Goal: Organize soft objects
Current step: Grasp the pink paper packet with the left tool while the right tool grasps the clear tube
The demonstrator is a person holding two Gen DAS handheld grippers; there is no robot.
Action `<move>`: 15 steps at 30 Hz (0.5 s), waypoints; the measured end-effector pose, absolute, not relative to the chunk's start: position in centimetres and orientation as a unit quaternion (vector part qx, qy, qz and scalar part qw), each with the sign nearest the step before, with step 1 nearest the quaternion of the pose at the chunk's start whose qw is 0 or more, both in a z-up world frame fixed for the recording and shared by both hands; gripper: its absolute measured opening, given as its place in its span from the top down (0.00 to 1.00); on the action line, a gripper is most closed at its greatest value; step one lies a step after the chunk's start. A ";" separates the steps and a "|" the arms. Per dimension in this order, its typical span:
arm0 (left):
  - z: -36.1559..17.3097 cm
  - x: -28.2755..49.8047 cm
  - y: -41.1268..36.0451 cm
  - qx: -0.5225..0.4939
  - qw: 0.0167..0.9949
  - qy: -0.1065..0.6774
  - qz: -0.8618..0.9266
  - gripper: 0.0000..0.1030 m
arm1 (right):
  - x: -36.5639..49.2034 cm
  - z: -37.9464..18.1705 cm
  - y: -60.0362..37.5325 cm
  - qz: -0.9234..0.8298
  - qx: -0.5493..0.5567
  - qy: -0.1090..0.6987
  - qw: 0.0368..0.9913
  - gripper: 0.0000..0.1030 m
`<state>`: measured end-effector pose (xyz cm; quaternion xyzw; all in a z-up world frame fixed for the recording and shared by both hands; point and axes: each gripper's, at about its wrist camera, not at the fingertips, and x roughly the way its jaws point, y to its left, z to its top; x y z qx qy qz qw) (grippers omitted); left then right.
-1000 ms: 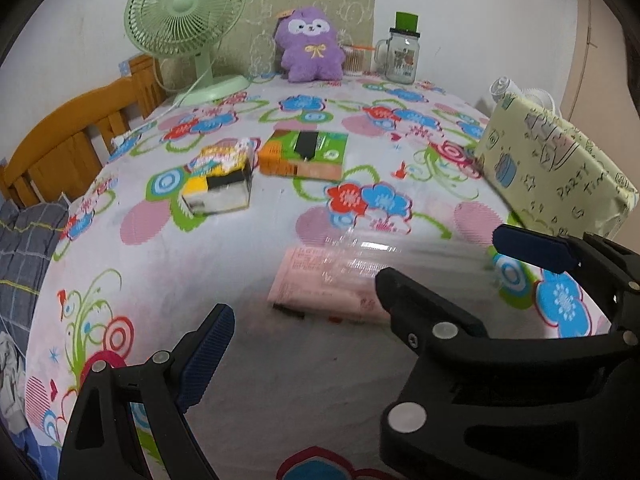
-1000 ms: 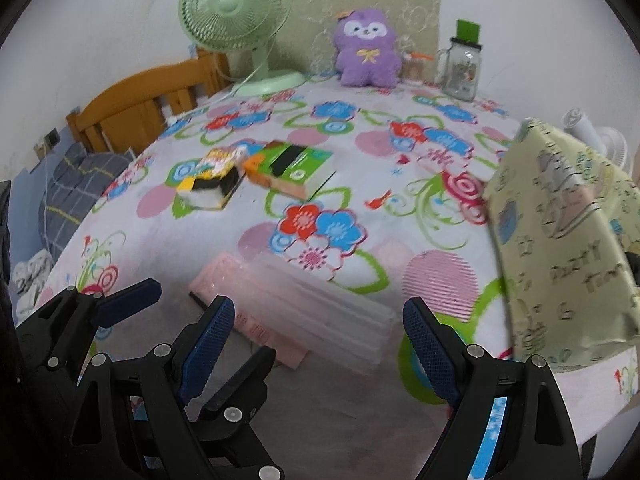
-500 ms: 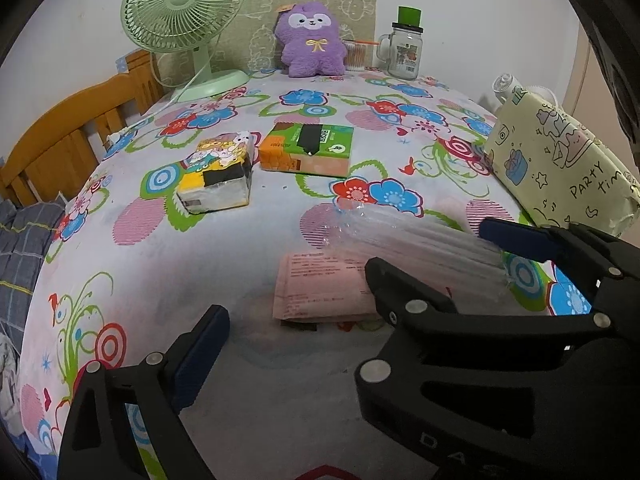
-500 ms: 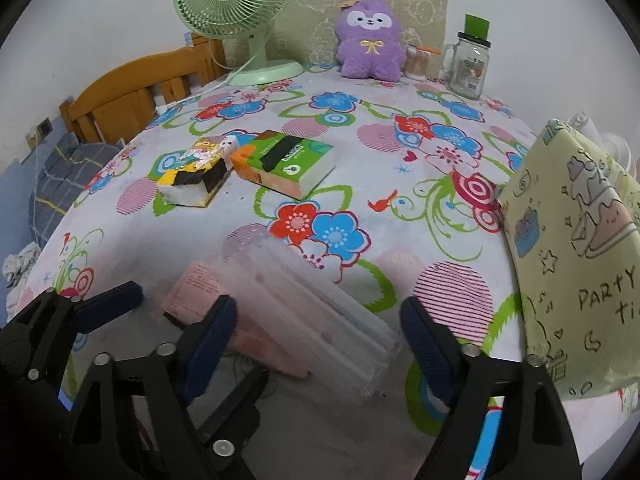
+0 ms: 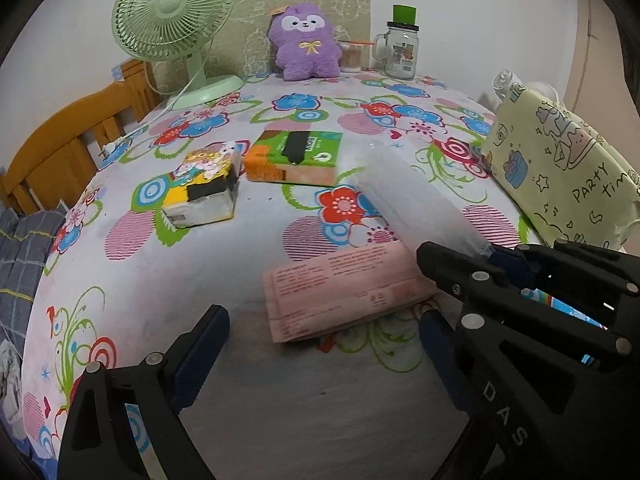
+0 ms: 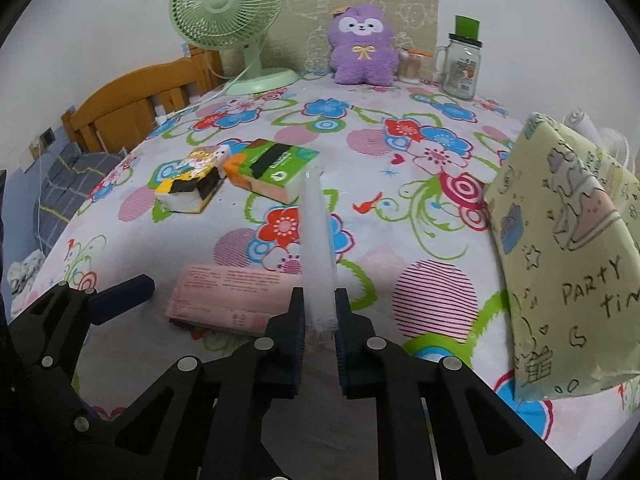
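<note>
The right hand-held gripper (image 6: 319, 312) has just been closing, and its two blue pads now pinch the near end of a clear plastic pack (image 6: 318, 236). The pack stands on edge between the jaws and reaches away over the counter (image 6: 360, 128), above the flowered cloth. In the left wrist view the same pack (image 5: 412, 196) shows as a pale, see-through slab, lifted at a slant, with the right hand-held gripper (image 5: 486, 254) clamped on its lower corner. The left hand-held gripper (image 5: 320, 344) is open, jaws wide apart and nothing between them; it hovers just above the near part of the counter. A pink pack (image 5: 344, 292) lies flat on the cloth just beyond the left jaws, and its right end passes under the right gripper. Farther back two tissue packs lie side by side: a yellow one (image 5: 204, 192) on the left, a green-and-orange one (image 5: 296, 156) touching or nearly touching its right corner. At the far edge, against the wall, stand a green fan (image 6: 230, 20), a purple plush (image 6: 362, 46) and a glass jar (image 6: 460, 64) with a green lid. A yellow bag (image 6: 568, 240) printed with drawings and the word PARTY rises at the counter's right edge. A wooden bed frame (image 5: 76, 136) shows beyond the left side.
</note>
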<state>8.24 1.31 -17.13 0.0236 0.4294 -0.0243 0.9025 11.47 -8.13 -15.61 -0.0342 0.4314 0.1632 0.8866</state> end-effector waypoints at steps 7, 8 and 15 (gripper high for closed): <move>-16.9 8.0 -0.2 0.030 0.902 0.429 -0.041 0.06 | 11.4 -15.6 -9.6 0.136 -0.027 0.430 0.892 0.86; -16.8 7.9 -0.5 0.029 0.902 0.429 -0.046 0.06 | 11.5 -15.6 -9.8 0.133 -0.027 0.429 0.893 0.86; -16.4 7.9 -1.5 0.045 0.903 0.424 -0.051 0.06 | 11.5 -15.5 -10.8 0.126 -0.018 0.427 0.895 0.86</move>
